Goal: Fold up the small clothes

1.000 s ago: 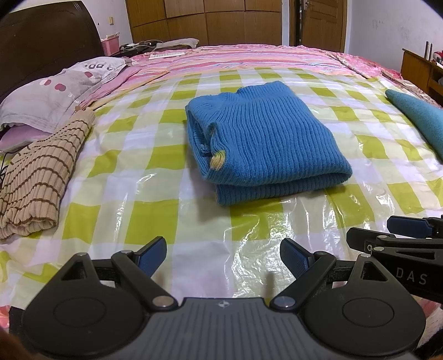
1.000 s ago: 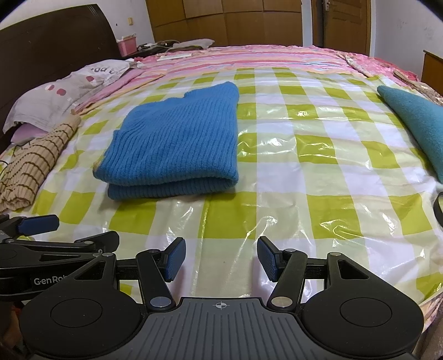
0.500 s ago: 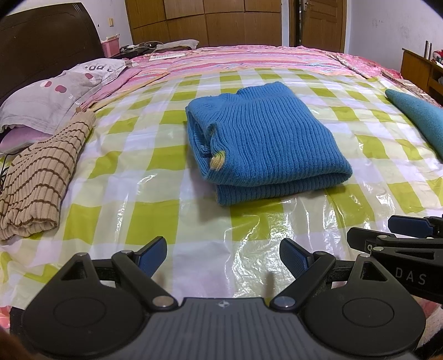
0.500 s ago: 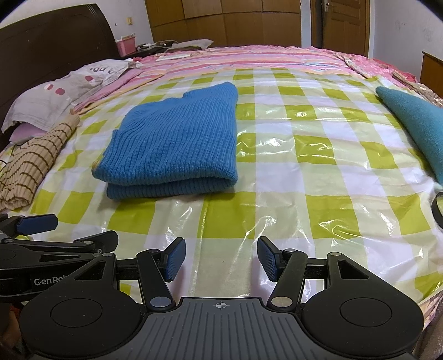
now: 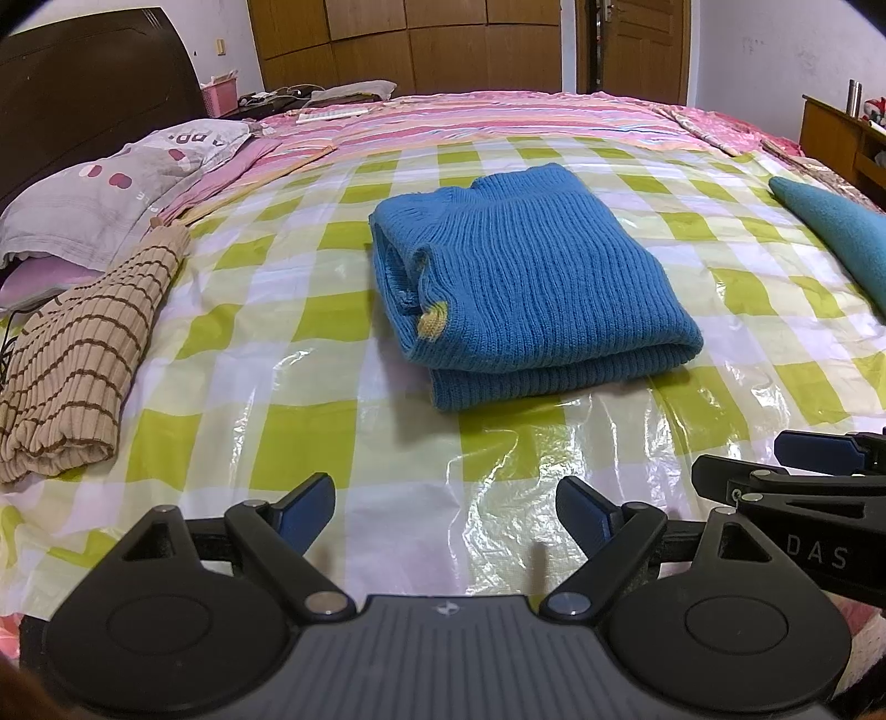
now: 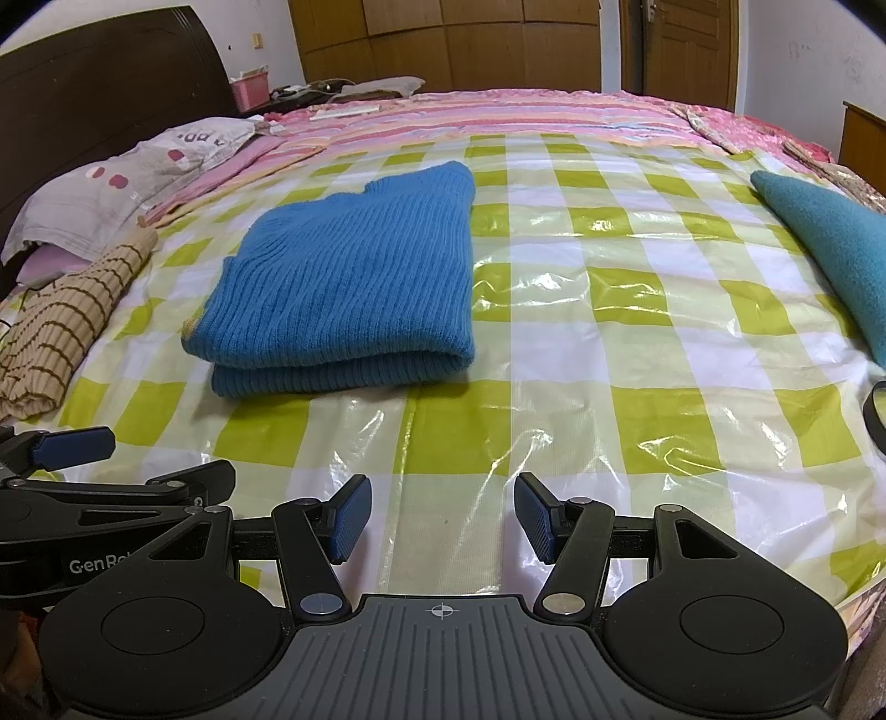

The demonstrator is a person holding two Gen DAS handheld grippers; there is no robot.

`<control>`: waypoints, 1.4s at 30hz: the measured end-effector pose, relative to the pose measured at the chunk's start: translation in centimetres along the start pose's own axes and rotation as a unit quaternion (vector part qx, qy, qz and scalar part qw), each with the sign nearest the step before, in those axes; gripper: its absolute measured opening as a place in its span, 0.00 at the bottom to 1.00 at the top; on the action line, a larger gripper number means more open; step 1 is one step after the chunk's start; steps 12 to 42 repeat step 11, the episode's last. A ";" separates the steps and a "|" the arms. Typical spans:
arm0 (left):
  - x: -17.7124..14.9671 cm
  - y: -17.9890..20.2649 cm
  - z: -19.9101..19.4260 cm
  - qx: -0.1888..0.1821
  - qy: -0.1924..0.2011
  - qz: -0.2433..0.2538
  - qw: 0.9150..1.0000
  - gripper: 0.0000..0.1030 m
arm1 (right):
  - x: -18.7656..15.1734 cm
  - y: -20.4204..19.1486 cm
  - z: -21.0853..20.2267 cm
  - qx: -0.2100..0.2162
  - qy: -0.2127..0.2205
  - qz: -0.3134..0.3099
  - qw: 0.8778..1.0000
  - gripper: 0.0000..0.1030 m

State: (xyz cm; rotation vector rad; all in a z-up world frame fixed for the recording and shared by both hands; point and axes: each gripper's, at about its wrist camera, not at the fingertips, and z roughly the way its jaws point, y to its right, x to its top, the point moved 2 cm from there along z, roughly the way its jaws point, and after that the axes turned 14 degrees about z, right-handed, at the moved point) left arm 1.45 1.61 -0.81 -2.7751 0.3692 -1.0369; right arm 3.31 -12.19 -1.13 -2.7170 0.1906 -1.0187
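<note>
Left wrist view: the left gripper (image 5: 446,512) gapes wide, empty, over a glossy green-checked plastic sheet (image 5: 310,421). The right gripper (image 6: 437,518) likewise spreads wide, holding nothing. At 12 o'clock lies the folded blue sweater (image 5: 531,282); a striped beige garment (image 5: 77,354) at 10, wooden wardrobes (image 5: 443,44) beyond.

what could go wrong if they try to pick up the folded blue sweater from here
1. The blue sweater lies folded in loose layers; pinching only the top layer would likely undo the fold.
2. The glossy plastic sheet under it is wrinkled, so a low gripper could snag it and drag the sweater.
3. The left gripper and right gripper, both open and empty, sit close side by side and might bump when reaching in.
</note>
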 end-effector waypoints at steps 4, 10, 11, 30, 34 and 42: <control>0.0 0.0 0.0 -0.001 -0.001 0.000 1.000 0.88 | 0.0 0.0 0.0 0.000 -0.001 0.000 1.000 0.56; 0.0 0.0 0.1 -0.002 -0.004 -0.001 1.000 0.88 | 0.0 -0.1 0.1 -0.001 -0.001 0.000 1.000 0.56; -0.1 -0.1 0.2 -0.003 -0.005 -0.001 1.000 0.88 | 0.0 -0.1 0.1 -0.001 -0.001 0.000 1.000 0.56; -0.1 -0.1 0.2 -0.003 -0.005 -0.001 1.000 0.88 | 0.0 -0.1 0.1 -0.001 -0.001 0.000 1.000 0.56; -0.1 -0.1 0.2 -0.003 -0.005 -0.001 1.000 0.88 | 0.0 -0.1 0.1 -0.001 -0.001 0.000 1.000 0.56; -0.1 -0.1 0.2 -0.003 -0.005 -0.001 1.000 0.88 | 0.0 -0.1 0.1 -0.001 -0.001 0.000 1.000 0.56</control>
